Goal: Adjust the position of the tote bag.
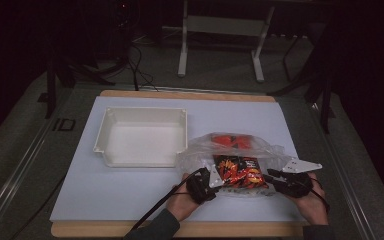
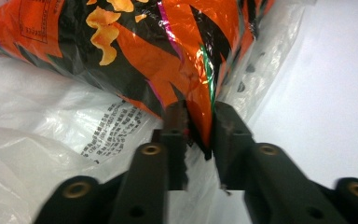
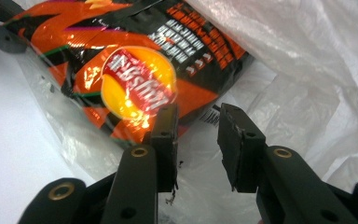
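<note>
An orange-and-black chip bag (image 1: 237, 172) lies inside a clear plastic bag (image 1: 275, 150) on the white mat, near the front right. My left gripper (image 1: 215, 181) is at the chip bag's left end. In the left gripper view its jaws (image 2: 199, 123) are pinched on the edge of the chip bag (image 2: 144, 56), with the plastic film (image 2: 37, 130) beside them. My right gripper (image 1: 270, 175) is at the bag's right end. Its jaws (image 3: 198, 121) stand apart over the plastic film (image 3: 307, 70), and the left one rests against the chip bag (image 3: 135, 79).
A second orange packet (image 1: 232, 141) sits deeper in the plastic bag. A white tray (image 1: 142, 117) stands on the mat to the left of the bag. The white mat (image 1: 105, 190) covers a wooden board, with grey floor around it.
</note>
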A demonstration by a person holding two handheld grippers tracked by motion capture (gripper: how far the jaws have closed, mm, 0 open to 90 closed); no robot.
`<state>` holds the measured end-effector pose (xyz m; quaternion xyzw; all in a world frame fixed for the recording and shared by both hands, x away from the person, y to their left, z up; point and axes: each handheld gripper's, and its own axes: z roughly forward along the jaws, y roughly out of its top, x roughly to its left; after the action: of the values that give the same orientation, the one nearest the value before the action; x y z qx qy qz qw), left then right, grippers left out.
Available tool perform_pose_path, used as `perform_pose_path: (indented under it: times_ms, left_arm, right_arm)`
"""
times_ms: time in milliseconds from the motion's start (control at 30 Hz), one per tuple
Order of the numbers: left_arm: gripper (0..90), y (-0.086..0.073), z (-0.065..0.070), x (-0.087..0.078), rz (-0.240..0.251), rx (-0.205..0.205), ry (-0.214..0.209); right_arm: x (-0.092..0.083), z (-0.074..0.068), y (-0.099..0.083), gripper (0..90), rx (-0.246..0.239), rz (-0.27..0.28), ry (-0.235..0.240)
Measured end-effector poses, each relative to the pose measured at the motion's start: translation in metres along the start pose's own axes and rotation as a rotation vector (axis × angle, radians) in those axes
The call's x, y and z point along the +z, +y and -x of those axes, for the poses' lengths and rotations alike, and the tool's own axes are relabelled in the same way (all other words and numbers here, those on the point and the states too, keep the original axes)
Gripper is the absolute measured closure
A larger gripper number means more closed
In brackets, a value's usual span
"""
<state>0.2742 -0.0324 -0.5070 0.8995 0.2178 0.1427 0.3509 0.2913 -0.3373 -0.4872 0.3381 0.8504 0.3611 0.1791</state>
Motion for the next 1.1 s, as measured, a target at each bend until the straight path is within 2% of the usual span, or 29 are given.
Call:
perform_pose_path:
  times_ms: [167,800,867,1100]
  left_arm:
    - [86.8,0.002,-0.001,-0.001,0.008,-0.012,0.004]
    - [88.3,0.006,-0.005,-0.009,0.049,-0.055,-0.018]
    - [88.3,0.007,-0.007,-0.012,0.065,-0.067,-0.032]
    - [88.4,0.012,-0.011,-0.020,0.091,-0.076,-0.038]
  right_arm:
    - [0.000,0.001,-0.006,68.0,0.011,-0.003,-0.007]
    - [-0.002,0.002,-0.018,68.4,0.042,0.009,-0.016]
    - [-0.001,0.003,-0.018,68.6,0.037,-0.007,-0.034]
    - [0.007,-0.001,-0.021,68.4,0.017,-0.043,-0.038]
